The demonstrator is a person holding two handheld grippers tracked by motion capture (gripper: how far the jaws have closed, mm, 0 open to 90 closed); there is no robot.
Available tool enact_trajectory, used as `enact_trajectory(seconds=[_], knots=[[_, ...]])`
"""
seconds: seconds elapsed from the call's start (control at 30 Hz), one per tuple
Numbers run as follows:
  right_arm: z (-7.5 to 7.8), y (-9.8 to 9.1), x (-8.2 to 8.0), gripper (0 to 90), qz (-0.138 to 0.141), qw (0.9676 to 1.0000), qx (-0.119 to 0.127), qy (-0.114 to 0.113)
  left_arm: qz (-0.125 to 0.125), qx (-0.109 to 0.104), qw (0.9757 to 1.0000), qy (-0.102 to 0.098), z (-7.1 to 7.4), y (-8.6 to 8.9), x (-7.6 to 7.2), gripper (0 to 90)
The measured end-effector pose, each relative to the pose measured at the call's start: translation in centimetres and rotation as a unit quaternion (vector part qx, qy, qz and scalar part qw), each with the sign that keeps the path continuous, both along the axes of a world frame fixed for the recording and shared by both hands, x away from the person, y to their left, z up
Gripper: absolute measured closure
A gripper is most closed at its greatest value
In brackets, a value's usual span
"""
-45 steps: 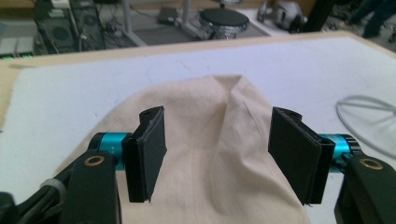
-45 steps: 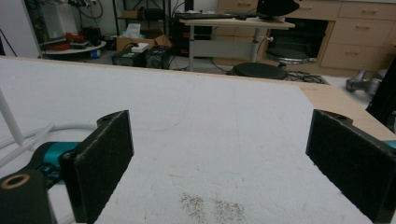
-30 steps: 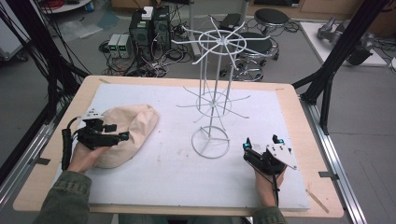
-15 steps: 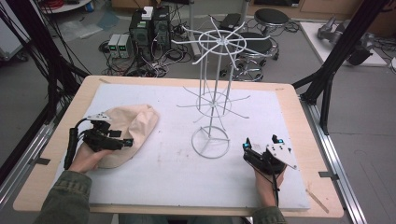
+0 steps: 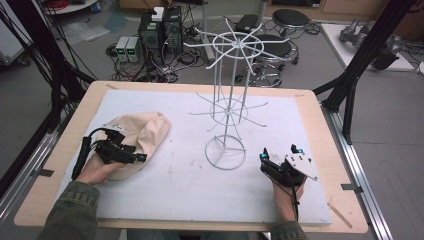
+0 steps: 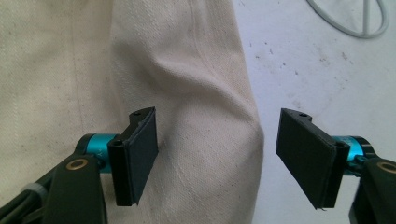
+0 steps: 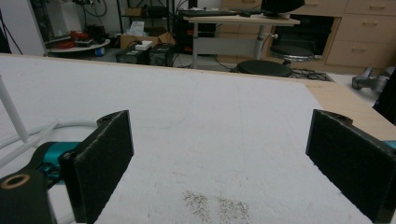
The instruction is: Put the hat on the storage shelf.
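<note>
A cream cloth cap (image 5: 142, 134) lies on the white mat (image 5: 170, 185) that covers the bench (image 5: 60, 150), well to the left of the white wire rack (image 5: 226, 150), which serves here as the landmark. The rack stands upright near the middle of the mat on a ring base, with spoked tiers above.

The left hand-held gripper (image 5: 131, 156) sits over the near edge of the cap, on the side away from the rack's left, its jaws pointing toward the rack base. In the left gripper view the left hand-held gripper (image 6: 215, 154) has its jaws set wide apart: one pad is over the cloth, the other over bare mat, and the cap's rounded, creased edge (image 6: 243, 140) lies between them. Whether the pads touch the fabric cannot be told. Part of the rack's ring base (image 6: 355, 21) shows at the upper corner of that view, beyond the cap.

The right hand-held gripper (image 5: 263, 159) rests on the mat just to the right of the rack base, well apart from the cap. In the right gripper view the right hand-held gripper (image 7: 219, 163) has its jaws likewise spread wide, with bare mat between them; white rods of the rack (image 7: 18, 130) lie close beside one jaw.
</note>
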State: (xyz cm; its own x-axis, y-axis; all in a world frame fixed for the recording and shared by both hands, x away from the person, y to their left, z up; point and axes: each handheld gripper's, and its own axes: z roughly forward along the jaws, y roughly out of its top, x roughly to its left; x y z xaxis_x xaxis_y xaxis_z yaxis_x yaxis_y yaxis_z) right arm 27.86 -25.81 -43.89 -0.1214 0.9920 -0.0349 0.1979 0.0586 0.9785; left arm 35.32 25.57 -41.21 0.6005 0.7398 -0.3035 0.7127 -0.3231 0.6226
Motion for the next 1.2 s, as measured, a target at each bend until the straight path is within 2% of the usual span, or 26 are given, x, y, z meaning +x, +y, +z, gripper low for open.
enact_trajectory(seconds=[0.13, 0.23, 0.27, 0.3, 0.33, 0.37, 0.4, 0.47, 0.53, 0.7, 0.83, 0.87, 0.9, 0.93, 1.07, 1.1, 1.13, 1.17, 1.2], knots=[[0.0, 0.0, 0.0, 6.5, -0.002, 1.0000, -0.001, -0.003, -0.005, 0.003, 0.9996, 0.028, -0.3, 0.0, 0.3, 33.7], [0.0, -0.1, 0.0, 6.6, -0.001, 1.0000, 0.001, -0.002, -0.004, 0.011, 0.9995, 0.031, -0.4, 0.0, 0.4, 37.1], [0.0, -0.1, 0.0, 6.6, -0.002, 1.0000, 0.001, -0.003, -0.007, 0.037, 0.9987, 0.034, -0.5, -0.4, 0.5, 38.3], [0.0, -0.1, 0.0, 6.6, -0.003, 1.0000, 0.004, -0.003, -0.011, 0.055, 0.9978, 0.036, -0.5, -0.6, 0.6, 39.2], [0.0, -0.1, 0.0, 6.5, -0.002, 1.0000, 0.004, -0.003, -0.011, 0.055, 0.9978, 0.036, -0.5, -0.6, 0.6, 39.5], [0.0, -0.1, 0.0, 6.5, -0.002, 1.0000, 0.002, -0.003, -0.013, 0.070, 0.9968, 0.035, -0.6, -1.0, 0.7, 39.6], [0.0, -0.1, 0.0, 6.5, -0.002, 1.0000, 0.002, -0.003, -0.016, 0.100, 0.9944, 0.031, -0.7, -1.8, 0.8, 39.6], [0.0, -0.1, 0.0, 6.6, -0.002, 1.0000, 0.001, -0.004, -0.018, 0.112, 0.9932, 0.027, -0.6, -2.0, 0.7, 39.7], [0.0, -0.1, 0.0, 6.6, -0.002, 1.0000, 0.000, -0.004, -0.014, 0.112, 0.9933, 0.026, -0.6, -1.9, 0.7, 42.0], [0.0, -0.1, 0.0, 6.5, -0.001, 1.0000, -0.002, -0.003, -0.006, 0.111, 0.9935, 0.025, -0.6, -1.5, 0.9, 56.9], [0.0, 0.0, 0.0, 6.6, -0.001, 1.0000, -0.002, -0.001, -0.019, 0.094, 0.9951, 0.025, -0.5, -1.1, 0.9, 65.8], [0.0, 0.0, 0.0, 6.5, -0.002, 1.0000, -0.001, 0.000, -0.025, 0.084, 0.9959, 0.022, -0.4, -0.8, 0.9, 67.4], [0.0, 0.0, 0.0, 6.6, -0.001, 1.0000, 0.000, 0.000, -0.025, 0.084, 0.9959, 0.022, -0.4, -0.8, 0.9, 68.6], [0.0, -0.1, 0.0, 6.6, -0.002, 1.0000, -0.003, -0.001, -0.032, 0.075, 0.9966, 0.010, -0.4, -0.6, 0.6, 69.9], [0.0, 0.0, 0.1, 6.5, -0.003, 1.0000, -0.001, 0.000, -0.022, 0.052, 0.9982, -0.019, -0.4, -0.1, -0.2, 73.3], [0.0, 0.0, 0.1, 6.5, -0.003, 1.0000, -0.001, 0.000, -0.019, 0.049, 0.9982, -0.028, -0.3, 0.0, -0.3, 74.0], [0.0, 0.0, 0.1, 6.5, -0.003, 1.0000, -0.002, 0.001, -0.019, 0.049, 0.9982, -0.028, -0.3, 0.0, -0.3, 74.9], [-0.1, 0.0, 0.1, 6.6, -0.002, 1.0000, -0.001, 0.002, -0.012, 0.042, 0.9978, -0.049, -0.1, 0.1, -0.6, 75.9], [-0.1, 0.0, 0.1, 6.6, -0.001, 1.0000, -0.002, 0.001, -0.009, 0.036, 0.9978, -0.056, 0.0, 0.1, -0.8, 77.2]])
